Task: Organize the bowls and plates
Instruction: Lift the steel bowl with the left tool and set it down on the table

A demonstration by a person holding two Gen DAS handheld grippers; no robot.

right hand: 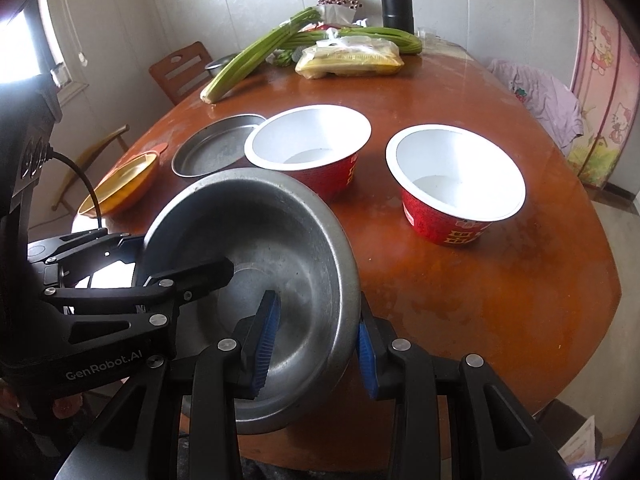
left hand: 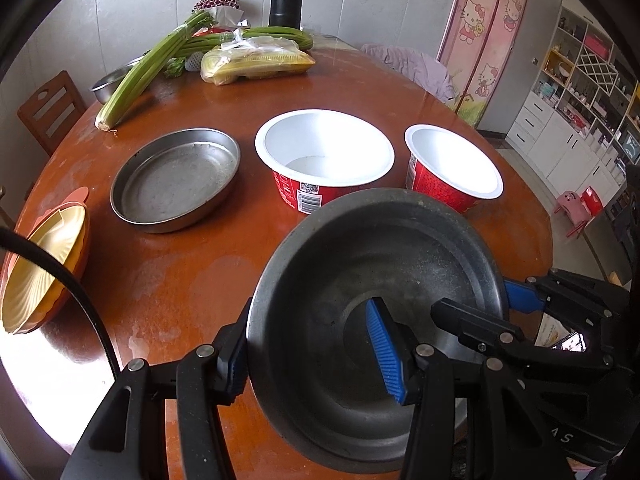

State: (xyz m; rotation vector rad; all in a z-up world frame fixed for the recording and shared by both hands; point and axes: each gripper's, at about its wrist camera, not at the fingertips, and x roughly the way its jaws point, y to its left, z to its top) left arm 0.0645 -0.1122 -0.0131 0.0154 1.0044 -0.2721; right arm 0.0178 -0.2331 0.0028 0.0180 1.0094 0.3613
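Steel bowl (right hand: 256, 280) was held tilted above the near tabletop (right hand: 460, 300), both hand-held grippers, left (left hand: 316, 344) and right (right hand: 316, 344), clamped across its rim. Beyond stood two red paper bowls (right hand: 308, 148) and a steel plate (left hand: 176, 180). Advisable: level it and keep both grips even.

steel bowl (left hand: 360, 272) tilted, seemingly lifted | steel plate (left hand: 176, 184), two paper bowls (left hand: 324, 148) upright on table

The steel bowl (left hand: 360, 320) and wooden table (left hand: 200, 288) are being viewed closely, steeply downward, from both wrists, left and right sides being shared
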